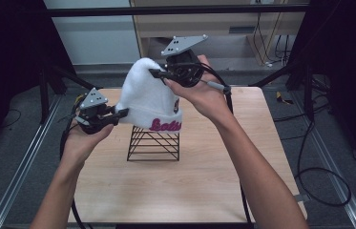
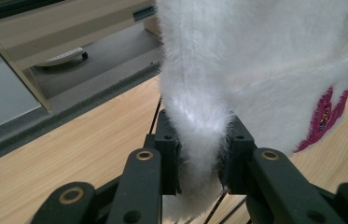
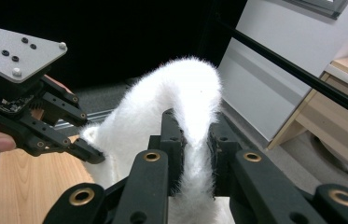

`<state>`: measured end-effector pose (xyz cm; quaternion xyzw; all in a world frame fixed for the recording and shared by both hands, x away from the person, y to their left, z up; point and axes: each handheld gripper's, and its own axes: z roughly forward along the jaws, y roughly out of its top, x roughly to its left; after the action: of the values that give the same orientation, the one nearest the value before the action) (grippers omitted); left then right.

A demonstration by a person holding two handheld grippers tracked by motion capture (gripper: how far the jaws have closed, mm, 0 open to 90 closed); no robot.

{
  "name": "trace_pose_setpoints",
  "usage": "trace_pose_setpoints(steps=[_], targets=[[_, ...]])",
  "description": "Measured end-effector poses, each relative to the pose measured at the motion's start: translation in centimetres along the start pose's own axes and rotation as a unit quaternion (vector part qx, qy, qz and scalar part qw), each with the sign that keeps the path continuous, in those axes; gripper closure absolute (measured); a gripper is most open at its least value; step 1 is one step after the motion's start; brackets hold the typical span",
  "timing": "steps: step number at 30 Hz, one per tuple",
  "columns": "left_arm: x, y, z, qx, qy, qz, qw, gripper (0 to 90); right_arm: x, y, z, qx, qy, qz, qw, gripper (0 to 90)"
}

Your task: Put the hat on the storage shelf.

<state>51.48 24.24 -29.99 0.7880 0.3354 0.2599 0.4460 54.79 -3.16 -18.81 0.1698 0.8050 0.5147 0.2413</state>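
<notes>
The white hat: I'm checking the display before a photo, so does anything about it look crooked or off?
Yes. The white hat sits tilted over the black wire stand, pinched by the left gripper and the right gripper.

Light wooden desk (image 1: 214,181) with a black wire stand (image 1: 154,143) on it

In the high view the desk fills the lower centre of the frame, a pale wood-grain top with rounded far corners, sitting on grey floor (image 1: 323,143) that runs along both sides. The black wire stand rests directly on the wood just above the middle of the picture (its open frame shows horizontal rungs and slanted struts, and the desk grain is visible through it). The rest of the top, toward the bottom edge and the right, is bare wood. In the left gripper view the same pale wood shows at lower left.
</notes>
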Motion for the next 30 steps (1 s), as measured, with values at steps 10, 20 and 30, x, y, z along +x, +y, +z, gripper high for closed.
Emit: trace_pose_setpoints(steps=[10,20,30], targets=[[0.5,-0.9,0.0,0.0,0.007,-0.006,1.0,72.0,0.2,-0.3,0.9,0.004,0.005,0.001,1.0,79.9],[0.6,-1.5,0.3,0.001,0.013,-0.01,0.9999,72.0,0.2,-0.9,1.5,0.01,0.009,-0.001,0.9999,79.7],[0.4,-2.2,0.7,0.006,0.014,-0.011,0.9998,72.0,0.3,-1.5,1.7,0.017,0.012,-0.002,0.9998,79.6]])
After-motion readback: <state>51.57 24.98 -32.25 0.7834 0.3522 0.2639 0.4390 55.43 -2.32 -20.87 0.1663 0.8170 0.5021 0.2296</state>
